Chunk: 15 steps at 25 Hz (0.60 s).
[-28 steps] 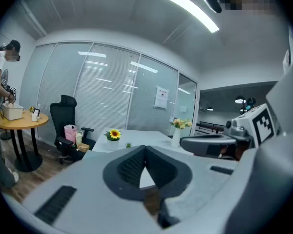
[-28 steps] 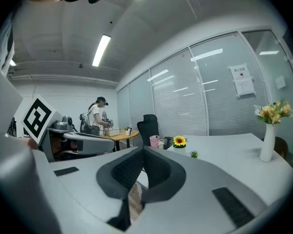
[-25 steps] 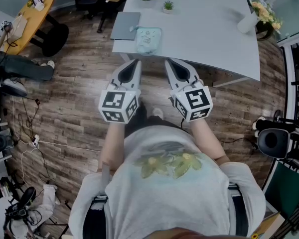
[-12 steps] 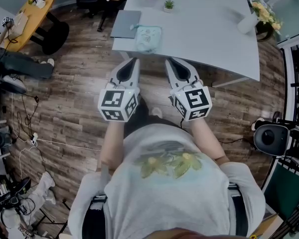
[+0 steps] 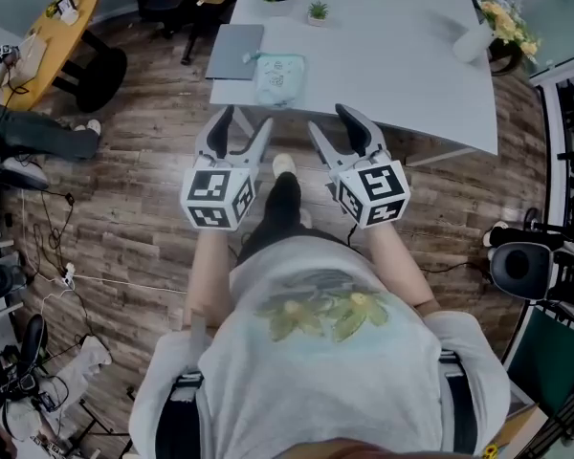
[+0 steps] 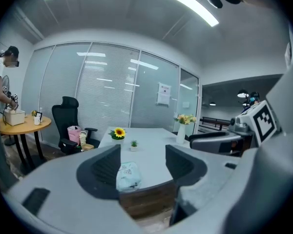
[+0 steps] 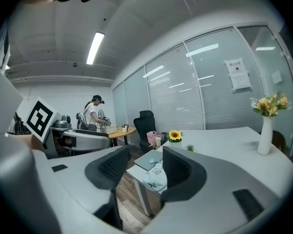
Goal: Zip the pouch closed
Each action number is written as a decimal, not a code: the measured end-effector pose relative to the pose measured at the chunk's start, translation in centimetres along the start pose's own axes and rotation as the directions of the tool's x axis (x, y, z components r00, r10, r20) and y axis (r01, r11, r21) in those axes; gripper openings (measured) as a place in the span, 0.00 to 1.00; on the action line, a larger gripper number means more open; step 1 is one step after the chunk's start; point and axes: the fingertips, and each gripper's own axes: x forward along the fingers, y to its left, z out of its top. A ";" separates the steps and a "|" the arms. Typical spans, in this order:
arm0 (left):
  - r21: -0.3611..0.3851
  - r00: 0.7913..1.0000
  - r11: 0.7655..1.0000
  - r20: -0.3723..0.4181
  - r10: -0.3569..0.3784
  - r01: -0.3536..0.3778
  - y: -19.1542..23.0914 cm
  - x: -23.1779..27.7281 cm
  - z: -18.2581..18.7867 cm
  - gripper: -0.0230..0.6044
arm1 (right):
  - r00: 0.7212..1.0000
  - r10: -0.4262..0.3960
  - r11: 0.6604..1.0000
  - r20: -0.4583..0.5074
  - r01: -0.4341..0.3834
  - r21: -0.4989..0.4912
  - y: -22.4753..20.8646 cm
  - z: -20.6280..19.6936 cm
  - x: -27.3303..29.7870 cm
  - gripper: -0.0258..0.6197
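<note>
— White table (image 5: 392, 55) ahead of the person, wood floor below. Has the zipping begun?
— Not that I can see. The left gripper (image 5: 242, 120) has just spread its jaws, with nothing between them. The pouch (image 5: 275, 76) lies at the table's near edge, well ahead of the fingertips, untouched. The right gripper (image 5: 332, 120) has just opened wide too, empty, the pouch ahead and slightly left of its jaws.
— Anything inside it?
— Can't tell, nor where the zip stands. Far right of both, a vase (image 5: 475, 41) holds yellow flowers. The whole job remains, I'd say.
</note>
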 end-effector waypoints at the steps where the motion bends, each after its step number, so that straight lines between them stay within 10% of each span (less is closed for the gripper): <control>1: 0.006 1.000 1.000 -0.014 0.000 0.000 0.3 0.3 -0.3 0.46 | 1.000 0.002 1.000 -0.011 -0.002 0.000 -0.2 -0.1 0.2 0.37; 15: 0.013 0.990 1.000 -0.138 0.015 -0.013 6.1 6.5 -1.8 0.46 | 0.990 0.030 1.000 -0.137 -0.028 0.013 -5.4 -1.5 6.0 0.37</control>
